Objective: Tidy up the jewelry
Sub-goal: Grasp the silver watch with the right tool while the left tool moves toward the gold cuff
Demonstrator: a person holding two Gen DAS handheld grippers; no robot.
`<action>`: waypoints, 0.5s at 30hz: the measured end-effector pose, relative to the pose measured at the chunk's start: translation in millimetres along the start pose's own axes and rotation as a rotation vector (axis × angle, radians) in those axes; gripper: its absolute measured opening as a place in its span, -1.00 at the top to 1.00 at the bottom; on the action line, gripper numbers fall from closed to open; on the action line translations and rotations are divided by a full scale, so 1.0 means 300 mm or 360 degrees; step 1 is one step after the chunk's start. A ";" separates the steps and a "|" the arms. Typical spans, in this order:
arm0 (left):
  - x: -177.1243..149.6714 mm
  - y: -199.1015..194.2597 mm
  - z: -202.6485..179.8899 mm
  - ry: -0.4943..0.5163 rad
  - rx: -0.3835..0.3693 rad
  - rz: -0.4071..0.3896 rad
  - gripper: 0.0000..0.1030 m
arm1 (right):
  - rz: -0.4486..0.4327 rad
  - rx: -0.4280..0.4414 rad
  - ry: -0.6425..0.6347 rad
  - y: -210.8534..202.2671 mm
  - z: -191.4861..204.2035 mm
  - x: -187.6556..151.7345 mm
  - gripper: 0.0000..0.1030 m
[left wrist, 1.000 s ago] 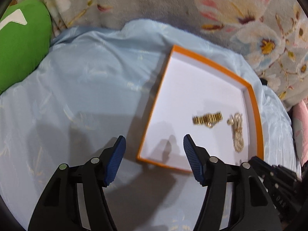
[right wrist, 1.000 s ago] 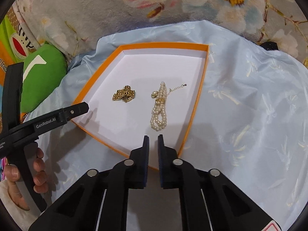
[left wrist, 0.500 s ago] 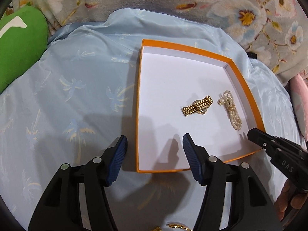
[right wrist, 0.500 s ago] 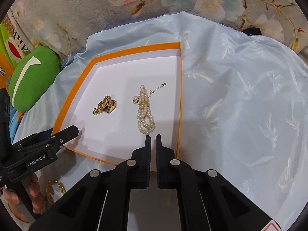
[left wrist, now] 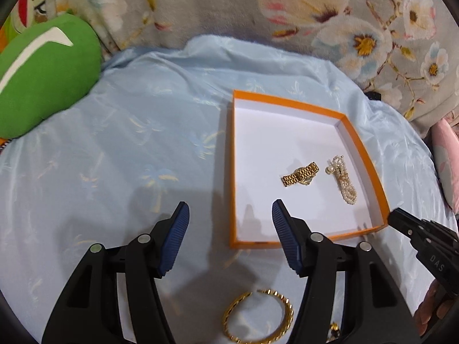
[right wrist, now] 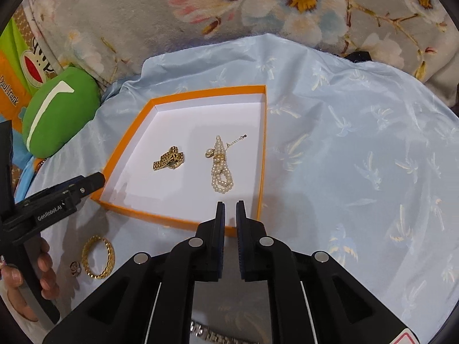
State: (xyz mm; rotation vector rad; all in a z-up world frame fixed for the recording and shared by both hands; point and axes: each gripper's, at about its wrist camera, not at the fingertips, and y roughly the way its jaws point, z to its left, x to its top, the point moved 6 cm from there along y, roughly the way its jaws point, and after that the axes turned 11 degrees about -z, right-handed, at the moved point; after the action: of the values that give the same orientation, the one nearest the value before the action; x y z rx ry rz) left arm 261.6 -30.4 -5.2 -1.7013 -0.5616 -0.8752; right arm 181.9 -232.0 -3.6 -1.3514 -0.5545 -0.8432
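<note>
An orange box with a white inside lies on a light blue cloth. In it are a gold link bracelet and a pearl strand. A gold bangle lies on the cloth in front of the box, with a small ring beside it. My left gripper is open and empty above the box's near left corner. My right gripper hangs over the box's near right edge. Its jaws are opening, a narrow slit apart, with nothing between them.
A green cushion lies at the left. A floral blanket runs along the back. A silver link band shows at the bottom edge under my right gripper. A hand holds the left gripper's handle.
Both grippers have drawn back from the box, so it looks smaller and farther. The gold bangle has come into view in front of it. The right jaws have parted slightly.
</note>
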 end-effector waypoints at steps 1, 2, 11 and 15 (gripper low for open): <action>-0.001 -0.025 0.005 0.0003 0.0008 -0.0012 -0.13 | -0.0003 0.0017 -0.0004 -0.025 0.001 -0.012 0.84; -0.004 -0.046 0.008 0.0006 0.0012 -0.0018 -0.13 | -0.0004 0.0026 -0.0013 -0.044 0.005 -0.024 0.84; -0.156 -0.242 0.042 0.0053 0.0057 -0.0020 -0.19 | 0.0035 0.0148 -0.0319 -0.174 0.108 -0.221 0.59; -0.237 -0.300 0.065 0.0017 0.0041 0.0023 -0.20 | 0.0042 0.0207 -0.0462 -0.161 0.144 -0.253 0.50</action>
State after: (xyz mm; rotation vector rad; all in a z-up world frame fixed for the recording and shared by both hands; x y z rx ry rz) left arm 156.3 19.4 -9.4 -1.6744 -0.5505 -0.8632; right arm 103.3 -174.7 -25.6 -1.3660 -0.8013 -0.5817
